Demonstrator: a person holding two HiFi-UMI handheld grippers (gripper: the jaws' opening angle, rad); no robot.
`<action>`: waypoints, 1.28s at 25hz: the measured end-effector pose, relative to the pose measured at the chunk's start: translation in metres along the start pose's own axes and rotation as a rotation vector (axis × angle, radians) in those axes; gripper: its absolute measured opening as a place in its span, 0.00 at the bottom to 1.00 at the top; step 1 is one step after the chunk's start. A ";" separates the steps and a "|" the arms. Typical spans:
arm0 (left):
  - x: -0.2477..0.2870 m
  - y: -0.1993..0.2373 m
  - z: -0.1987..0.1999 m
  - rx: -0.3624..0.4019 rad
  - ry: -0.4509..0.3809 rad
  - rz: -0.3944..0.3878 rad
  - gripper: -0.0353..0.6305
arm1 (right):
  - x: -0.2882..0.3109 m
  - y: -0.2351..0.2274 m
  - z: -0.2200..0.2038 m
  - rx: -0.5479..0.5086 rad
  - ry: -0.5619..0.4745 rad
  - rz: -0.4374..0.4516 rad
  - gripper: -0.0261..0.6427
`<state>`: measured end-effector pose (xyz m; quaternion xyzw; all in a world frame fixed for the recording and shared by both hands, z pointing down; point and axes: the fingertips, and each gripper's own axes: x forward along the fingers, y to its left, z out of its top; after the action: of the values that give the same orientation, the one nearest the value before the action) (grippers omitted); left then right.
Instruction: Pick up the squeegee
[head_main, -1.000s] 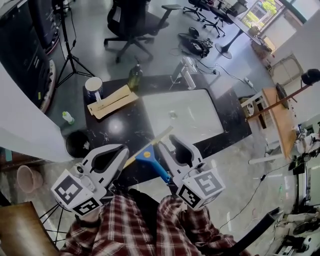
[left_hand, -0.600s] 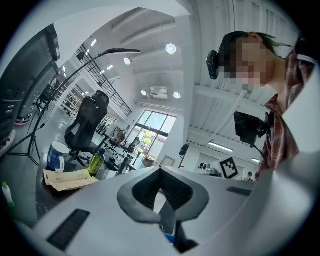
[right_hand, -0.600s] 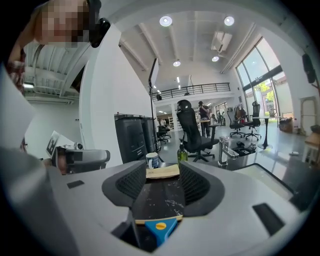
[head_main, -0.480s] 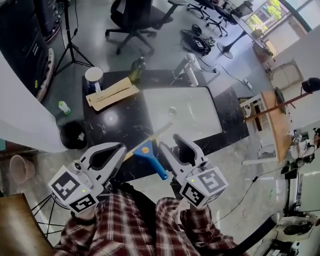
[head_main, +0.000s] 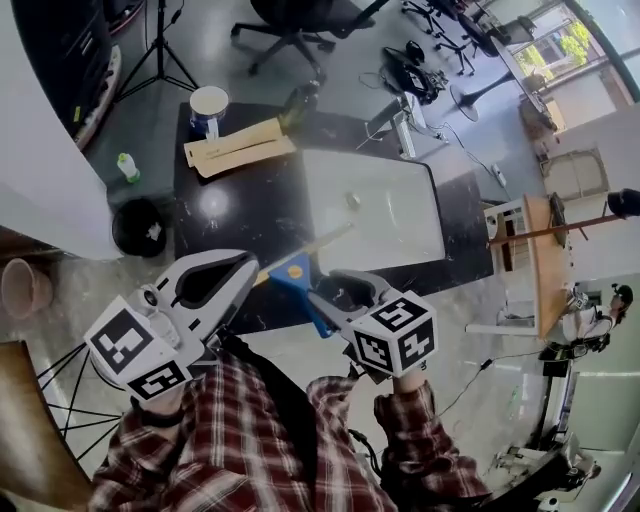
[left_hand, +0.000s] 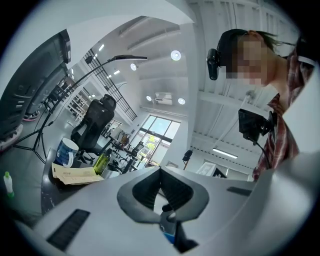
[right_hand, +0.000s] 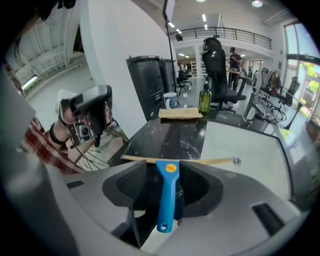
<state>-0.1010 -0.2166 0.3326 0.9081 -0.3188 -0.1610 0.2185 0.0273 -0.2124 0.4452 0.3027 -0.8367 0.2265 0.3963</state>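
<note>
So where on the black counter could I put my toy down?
The best bare spot is the black counter between the papers and the squeegee, left of the white sink. The back corner is crowded: the mug, papers and green bottle sit close together.

Wide jaws on my right gripper (right_hand: 164, 167) straddle the squeegee (right_hand: 166, 192) handle, with a gap on each side. The blade crosses just ahead. There's open black counter (head_main: 230, 210) to the left and the white sink (head_main: 385, 235) to the right. The mug (head_main: 208, 103), bottle (head_main: 297, 103) and paper (head_main: 240, 145) stand well apart, at the far edge.
</note>
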 end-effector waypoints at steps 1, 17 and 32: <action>-0.001 0.001 0.001 -0.001 -0.008 0.003 0.07 | 0.006 -0.001 -0.007 -0.007 0.041 0.006 0.33; -0.021 0.016 0.001 -0.026 -0.061 0.066 0.07 | 0.076 -0.018 -0.068 -0.025 0.322 -0.021 0.33; -0.013 0.021 -0.003 -0.026 -0.029 0.080 0.07 | 0.083 -0.025 -0.068 0.023 0.336 -0.047 0.25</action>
<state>-0.1205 -0.2220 0.3476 0.8893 -0.3561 -0.1693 0.2317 0.0391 -0.2151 0.5549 0.2844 -0.7486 0.2741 0.5325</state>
